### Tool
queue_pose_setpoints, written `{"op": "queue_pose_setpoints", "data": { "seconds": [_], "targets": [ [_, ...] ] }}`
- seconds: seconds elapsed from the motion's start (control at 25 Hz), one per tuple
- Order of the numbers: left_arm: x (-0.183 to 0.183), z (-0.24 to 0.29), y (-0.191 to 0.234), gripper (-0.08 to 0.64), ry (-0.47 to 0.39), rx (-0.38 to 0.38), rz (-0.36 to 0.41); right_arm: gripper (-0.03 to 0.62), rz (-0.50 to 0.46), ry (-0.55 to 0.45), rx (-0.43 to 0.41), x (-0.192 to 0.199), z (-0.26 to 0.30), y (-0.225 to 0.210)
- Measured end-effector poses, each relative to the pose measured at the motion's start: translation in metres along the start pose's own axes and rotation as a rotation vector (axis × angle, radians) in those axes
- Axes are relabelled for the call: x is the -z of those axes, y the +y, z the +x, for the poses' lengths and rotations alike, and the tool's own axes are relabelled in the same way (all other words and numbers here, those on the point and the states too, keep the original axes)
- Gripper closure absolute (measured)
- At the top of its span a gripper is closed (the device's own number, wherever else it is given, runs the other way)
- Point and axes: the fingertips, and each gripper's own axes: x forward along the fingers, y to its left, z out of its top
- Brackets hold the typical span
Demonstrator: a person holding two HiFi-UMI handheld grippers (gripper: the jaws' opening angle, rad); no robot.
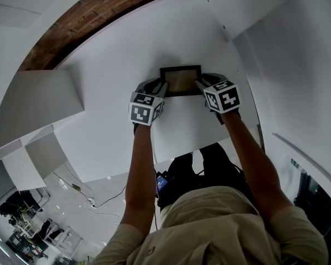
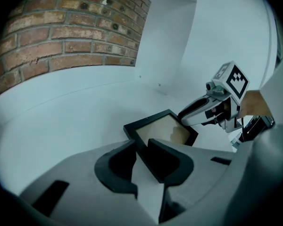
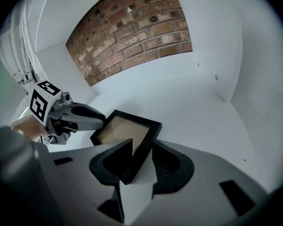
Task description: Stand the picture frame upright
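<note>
A black picture frame (image 1: 180, 81) with a tan inside lies flat on the white table (image 1: 121, 48), near its back. My left gripper (image 1: 161, 88) is at the frame's left edge and my right gripper (image 1: 201, 85) at its right edge. In the left gripper view the frame's (image 2: 161, 128) dark edge runs in between the jaws of the left gripper (image 2: 140, 148) with a white gap beside it. In the right gripper view the frame's (image 3: 126, 128) edge lies likewise between the jaws of the right gripper (image 3: 141, 149), against the left pad and apart from the right one. Both stand open.
A brick wall (image 1: 94, 12) rises behind the table, and white panels (image 1: 298, 65) close it in on the right. White shelf boxes (image 1: 38, 101) stand to the left. The table's near edge (image 1: 171, 158) is at my body.
</note>
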Motion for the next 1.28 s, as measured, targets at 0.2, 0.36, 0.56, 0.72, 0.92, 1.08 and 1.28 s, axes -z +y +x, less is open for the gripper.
{"op": "queue_pose_setpoints", "data": {
  "seconds": [0.2, 0.36, 0.56, 0.72, 0.92, 1.08, 1.28],
  "targets": [
    [0.0, 0.0, 0.0, 0.482, -0.028, 0.033, -0.048, 0.474, 0.035, 0.013, -0.005, 0.005, 0.004, -0.003],
    [-0.001, 0.0, 0.0, 0.482, -0.046, 0.037, -0.075, 0.492, 0.046, -0.004, -0.001, 0.002, 0.002, -0.003],
    [0.003, -0.002, -0.003, 0.482, -0.077, 0.046, -0.114, 0.505, 0.028, -0.061, 0.01, -0.007, -0.008, -0.002],
    [0.007, -0.004, -0.009, 0.483, -0.078, 0.062, -0.126, 0.506, -0.059, -0.079, 0.033, -0.014, -0.019, 0.003],
    [0.013, -0.008, -0.02, 0.483, -0.069, 0.076, -0.128, 0.508, -0.202, -0.093, 0.067, -0.029, -0.038, 0.017],
    [0.019, -0.011, -0.03, 0.483, -0.065, 0.089, -0.125, 0.511, -0.327, -0.108, 0.078, -0.045, -0.051, 0.037],
    [0.023, -0.014, -0.036, 0.483, -0.074, 0.089, -0.127, 0.517, -0.429, -0.135, 0.069, -0.061, -0.062, 0.066]
  ]
}}
